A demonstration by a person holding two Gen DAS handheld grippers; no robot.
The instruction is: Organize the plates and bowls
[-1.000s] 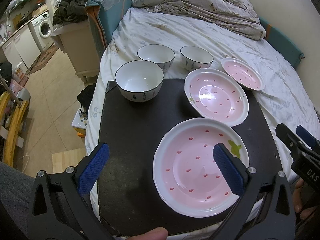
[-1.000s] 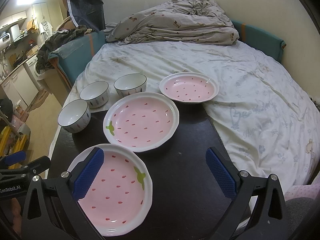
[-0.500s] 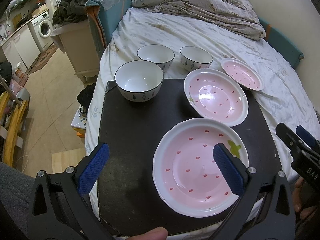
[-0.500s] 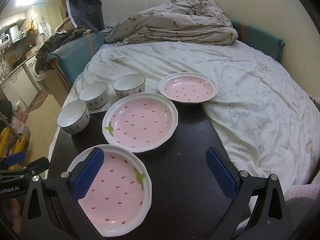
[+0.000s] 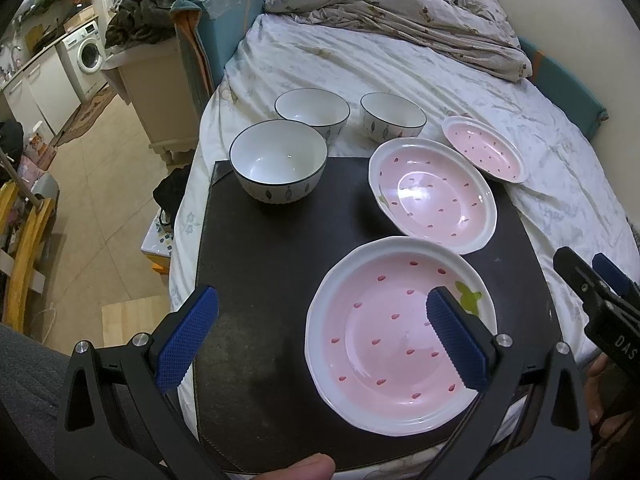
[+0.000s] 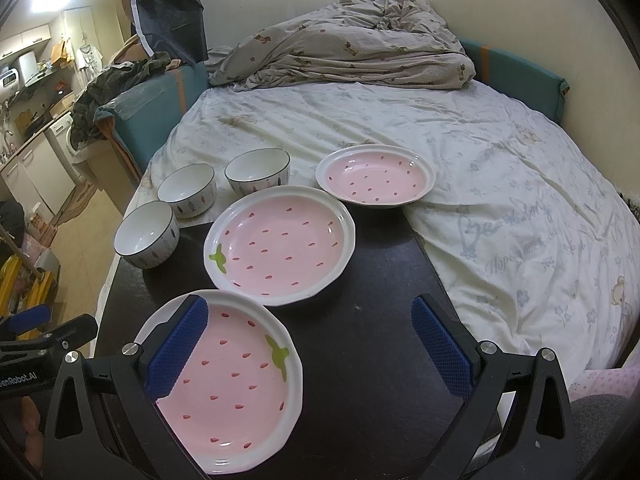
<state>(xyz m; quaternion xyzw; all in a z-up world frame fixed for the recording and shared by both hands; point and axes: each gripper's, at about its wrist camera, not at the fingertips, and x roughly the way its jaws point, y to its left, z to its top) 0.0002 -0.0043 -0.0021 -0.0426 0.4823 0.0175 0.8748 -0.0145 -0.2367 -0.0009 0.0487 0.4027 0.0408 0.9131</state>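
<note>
- The left hand-held gripper (image 5: 322, 334) hangs spread wide and empty at the bottom of its frame. Its right pad overlaps the near strawberry plate (image 5: 400, 334) at lower centre right; whether it touches the plate cannot be told.
- The right hand-held gripper (image 6: 308, 344) is likewise spread and holds nothing. Its left pad sits over the upper left rim of the same near plate, which fills the lower left of that frame.
- This plate lies on the black mat (image 5: 272, 248), which rests on the bed (image 6: 500, 200). It is the closest dish to both grippers. It is round, so no long axis governs the grasp.
- The middle strawberry plate (image 6: 280, 242) lies just beyond it at frame centre; the small strawberry plate (image 6: 376, 176) sits further up, partly on the sheet.
- Three bowls cluster in the upper left: the near bowl (image 5: 278, 160) on the mat's far corner, two further bowls (image 5: 312, 110) behind on the sheet.
- Judging by position, the near plate's right rim is the easier bite for the right gripper.
</note>
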